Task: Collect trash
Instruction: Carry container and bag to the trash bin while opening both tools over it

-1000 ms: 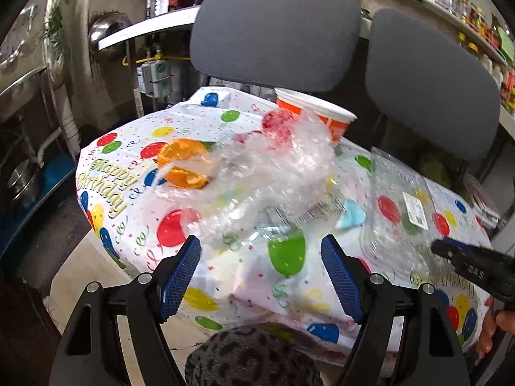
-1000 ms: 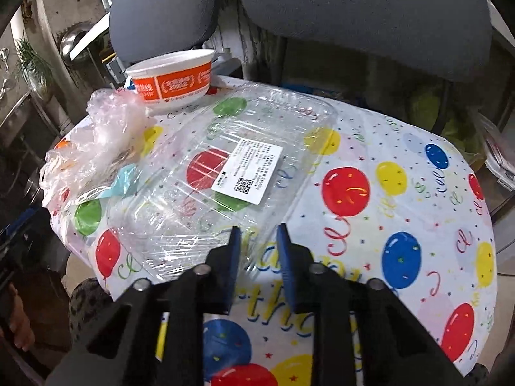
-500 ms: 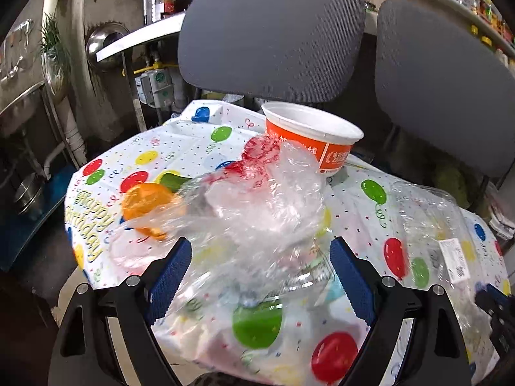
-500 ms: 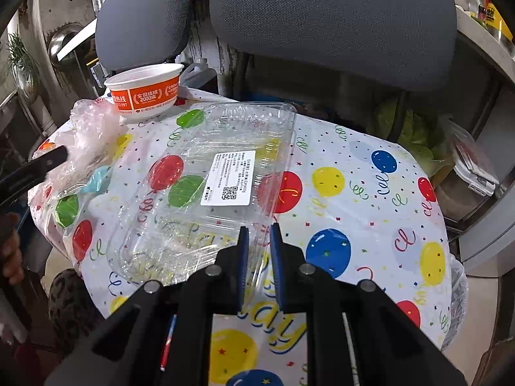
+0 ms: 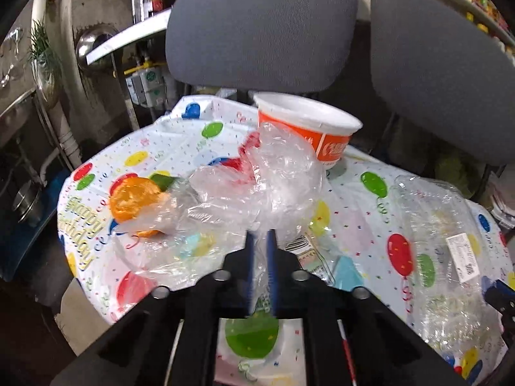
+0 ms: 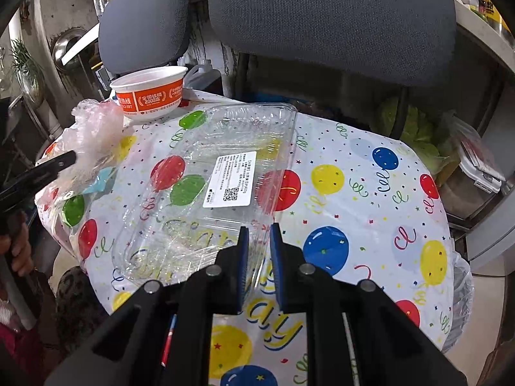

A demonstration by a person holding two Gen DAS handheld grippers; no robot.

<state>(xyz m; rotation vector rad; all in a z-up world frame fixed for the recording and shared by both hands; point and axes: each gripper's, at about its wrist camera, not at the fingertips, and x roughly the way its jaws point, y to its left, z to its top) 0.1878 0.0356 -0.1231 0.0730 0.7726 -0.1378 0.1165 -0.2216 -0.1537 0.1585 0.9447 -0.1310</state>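
A crumpled clear plastic bag point(image 5: 257, 189) lies on the balloon-print tablecloth point(image 5: 180, 141). My left gripper point(image 5: 260, 241) is shut on the bag's near edge; it also shows in the right wrist view point(image 6: 64, 159), with the bag point(image 6: 93, 128) at its tip. A clear plastic clamshell tray point(image 6: 209, 180) with a white label lies mid-table, also seen in the left wrist view point(image 5: 441, 241). My right gripper point(image 6: 259, 238) is shut on the tray's near rim. An orange and white paper bowl point(image 6: 149, 96) stands at the back.
Two grey chair backs point(image 6: 331, 13) stand close behind the table. The tablecloth point(image 6: 370, 193) hangs over the round table's edges. An orange item point(image 5: 135, 199) lies under the bag at left. A green bag point(image 6: 408, 128) and shelves sit behind at right.
My left gripper has moved in over the plastic bag and closed on it from wide open. My right gripper stays shut on the tray and has pulled back a little.
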